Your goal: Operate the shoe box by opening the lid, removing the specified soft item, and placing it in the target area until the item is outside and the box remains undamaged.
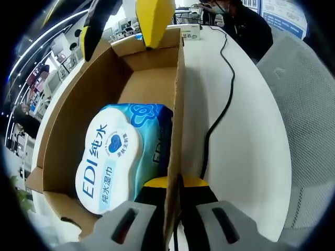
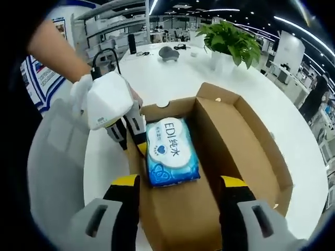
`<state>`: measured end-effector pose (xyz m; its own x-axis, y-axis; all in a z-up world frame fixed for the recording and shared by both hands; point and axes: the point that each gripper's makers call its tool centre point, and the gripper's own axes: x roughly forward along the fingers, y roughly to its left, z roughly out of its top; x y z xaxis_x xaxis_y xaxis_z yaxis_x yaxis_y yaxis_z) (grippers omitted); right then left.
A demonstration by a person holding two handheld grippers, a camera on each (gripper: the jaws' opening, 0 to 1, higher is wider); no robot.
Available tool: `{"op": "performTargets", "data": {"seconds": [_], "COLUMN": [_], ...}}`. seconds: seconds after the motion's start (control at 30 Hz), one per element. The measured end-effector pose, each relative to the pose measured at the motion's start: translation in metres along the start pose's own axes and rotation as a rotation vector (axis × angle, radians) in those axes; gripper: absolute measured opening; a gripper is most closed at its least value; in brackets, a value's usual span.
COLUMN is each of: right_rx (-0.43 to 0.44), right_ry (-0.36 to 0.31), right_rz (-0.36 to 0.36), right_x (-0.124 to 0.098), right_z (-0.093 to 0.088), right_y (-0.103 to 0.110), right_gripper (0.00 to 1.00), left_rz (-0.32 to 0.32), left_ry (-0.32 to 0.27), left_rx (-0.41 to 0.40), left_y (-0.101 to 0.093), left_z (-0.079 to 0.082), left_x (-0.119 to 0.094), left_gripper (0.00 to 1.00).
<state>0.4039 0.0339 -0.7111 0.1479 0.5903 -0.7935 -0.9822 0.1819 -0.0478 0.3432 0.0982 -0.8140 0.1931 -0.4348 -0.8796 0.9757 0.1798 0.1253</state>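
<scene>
An open brown cardboard shoe box (image 2: pixel 251 141) lies on a white table. Inside it lies a soft blue and white pack of wet wipes (image 2: pixel 170 151), marked EDI, flat on the box floor (image 1: pixel 112 157). My left gripper (image 1: pixel 175 183) is shut on the box's side wall (image 1: pixel 179 104), one jaw inside and one outside; it also comes in from the left (image 2: pixel 137 141), held by a gloved hand. My right gripper (image 2: pixel 179 183) stands open, its yellow-tipped jaws spread across the box's near end above the pack. Its fingers (image 1: pixel 154 21) hang over the box's far end.
A black cable (image 1: pixel 225 99) runs across the white table (image 1: pixel 246 157) beside the box. A grey mesh chair (image 1: pixel 303 104) stands at the table's edge, with a seated person (image 1: pixel 246 26) beyond. A potted plant (image 2: pixel 230 39) and small grey items (image 2: pixel 168 52) stand further off.
</scene>
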Motion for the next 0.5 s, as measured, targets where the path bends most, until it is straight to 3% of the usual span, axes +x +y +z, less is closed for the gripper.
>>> {"op": "performTargets", "data": {"seconds": [0.33, 0.5], "right_rx": [-0.038, 0.018], "right_ry": [0.040, 0.050], "right_rz": [0.028, 0.054], "right_x": [0.019, 0.033], "right_z": [-0.004, -0.008], "right_y": [0.005, 0.003], "right_gripper": [0.63, 0.65], "left_rz": [-0.001, 0.003], "left_ry": [0.000, 0.000], "left_rx": [0.002, 0.001], "left_y": [0.001, 0.001], "left_z": [0.000, -0.001], "left_x": [0.001, 0.001], "left_gripper": [0.04, 0.04]}}
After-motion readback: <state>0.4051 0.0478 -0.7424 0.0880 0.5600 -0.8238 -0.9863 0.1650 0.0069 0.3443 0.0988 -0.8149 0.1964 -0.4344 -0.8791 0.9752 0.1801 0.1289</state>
